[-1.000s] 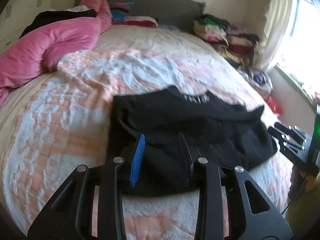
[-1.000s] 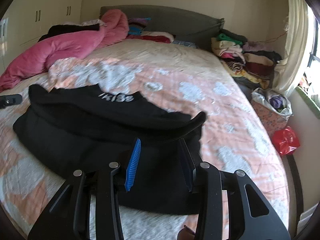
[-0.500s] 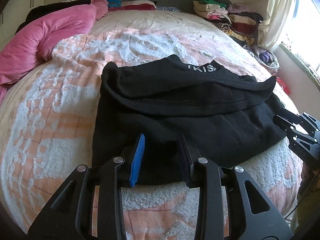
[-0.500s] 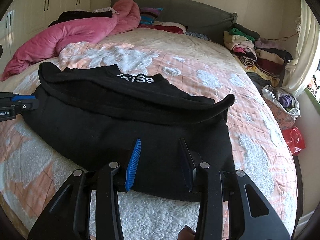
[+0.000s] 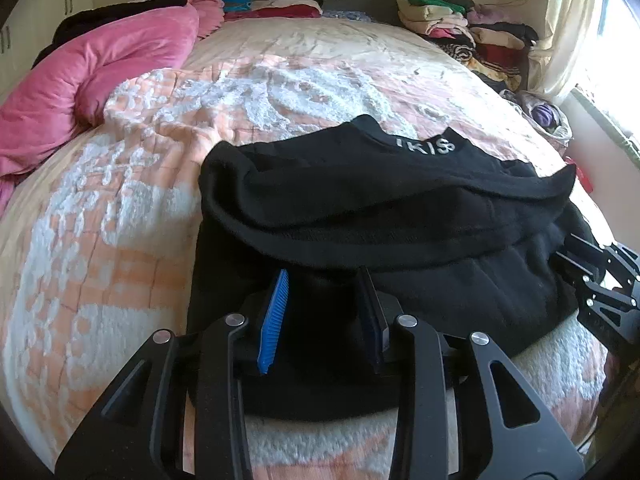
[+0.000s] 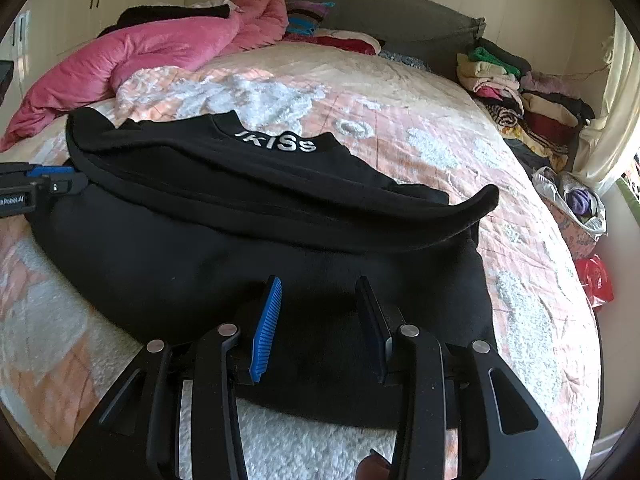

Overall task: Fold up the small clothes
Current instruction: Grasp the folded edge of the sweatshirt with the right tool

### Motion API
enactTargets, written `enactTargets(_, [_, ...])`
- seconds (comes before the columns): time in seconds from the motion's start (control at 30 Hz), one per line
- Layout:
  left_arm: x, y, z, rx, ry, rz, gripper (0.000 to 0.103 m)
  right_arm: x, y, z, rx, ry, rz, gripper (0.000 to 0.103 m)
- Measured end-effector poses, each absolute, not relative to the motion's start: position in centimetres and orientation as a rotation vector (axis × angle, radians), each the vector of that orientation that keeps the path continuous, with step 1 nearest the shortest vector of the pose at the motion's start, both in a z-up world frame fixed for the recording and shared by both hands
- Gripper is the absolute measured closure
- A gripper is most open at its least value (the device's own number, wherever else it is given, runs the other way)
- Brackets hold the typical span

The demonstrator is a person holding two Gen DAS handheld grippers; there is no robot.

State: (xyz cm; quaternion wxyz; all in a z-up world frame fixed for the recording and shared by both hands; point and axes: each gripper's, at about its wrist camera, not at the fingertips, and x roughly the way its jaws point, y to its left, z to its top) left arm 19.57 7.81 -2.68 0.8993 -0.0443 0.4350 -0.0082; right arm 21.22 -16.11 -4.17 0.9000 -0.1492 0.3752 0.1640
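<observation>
Black garment (image 5: 360, 216) on bed (image 5: 100, 240), both hand-held grippers above

1. Bedspread (image 5: 120, 248) left of the black garment (image 5: 360, 216): bare, open for a pass.
2. Far half of the bed: bare up to the headboard (image 6: 400, 12).
3. Pink duvet (image 6: 140, 60) bulks along the far left edge.
4. Stacked clothes (image 6: 520, 92) crowd the far right corner.
5. Both claws hang at the garment's near hem, one on each side, well apart.
</observation>
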Motion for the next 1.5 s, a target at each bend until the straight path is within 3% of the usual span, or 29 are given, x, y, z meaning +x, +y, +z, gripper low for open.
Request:
enactTargets(0.67, [26.7,9.7,-2.3,-0.303,0.911,0.052,0.073,29.0,-14.6,-4.8,-0.252,0.846,0.324,0.066])
enactTargets(1.03, [25.0,13.7,1.6,-0.364,0.671,0.11,0.06,32.0,-17.4,-3.0,-0.192,0.784,0.236,0.064])
enactTargets(1.2, [25.4,15.8,0.2,-0.369,0.724,0.142,0.06,32.2,-21.3,-1.7,-0.143,0.752,0.172,0.058])
enactTargets(1.5, [27.1,15.8,-2.6,-0.292,0.849,0.111,0.063,35.2,-23.3,-4.4,-0.124,0.885,0.142,0.058])
